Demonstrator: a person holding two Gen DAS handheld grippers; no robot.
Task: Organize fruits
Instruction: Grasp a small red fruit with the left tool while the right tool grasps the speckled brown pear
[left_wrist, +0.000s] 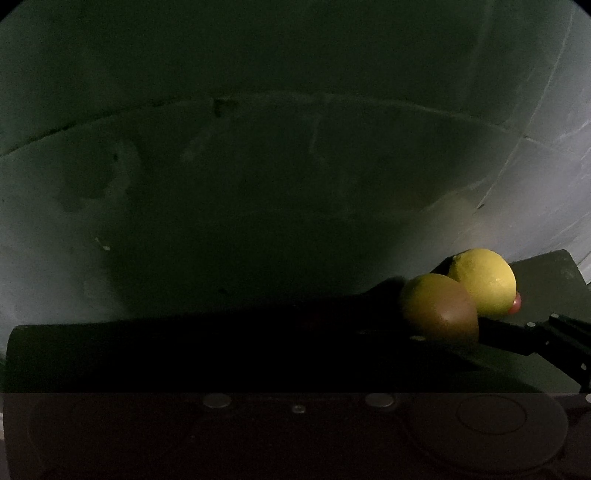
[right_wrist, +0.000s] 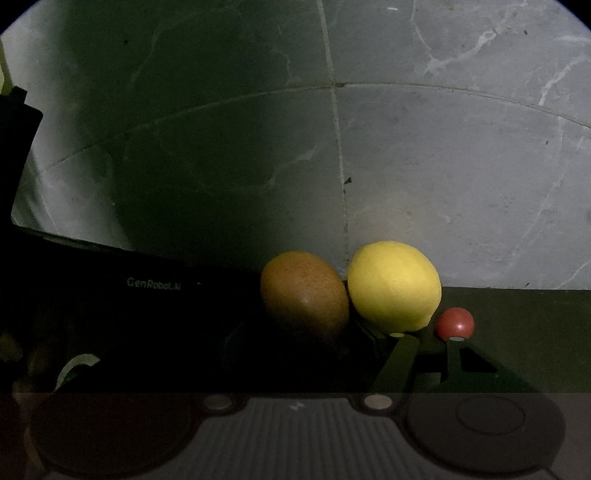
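Note:
A yellow lemon (right_wrist: 393, 288) and a brown kiwi (right_wrist: 304, 291) lie touching each other on a dark mat (right_wrist: 524, 332). A small red fruit (right_wrist: 454, 323) sits just right of the lemon. My right gripper (right_wrist: 426, 336) is open right in front of them, one fingertip under the lemon's edge and the other at the red fruit, with nothing between. The left wrist view shows the lemon (left_wrist: 484, 282), the kiwi (left_wrist: 437, 306), a sliver of the red fruit (left_wrist: 516, 304) and the right gripper (left_wrist: 543, 321) coming in from the right. My left gripper's black body (right_wrist: 153, 283) lies left of the kiwi; its fingers are lost in shadow.
The mat lies on a grey marble-tiled floor (right_wrist: 461, 166) with pale grout lines. Heavy shadow covers the left and middle of both views. A pale curved scrap (right_wrist: 75, 365) shows at the lower left of the right wrist view.

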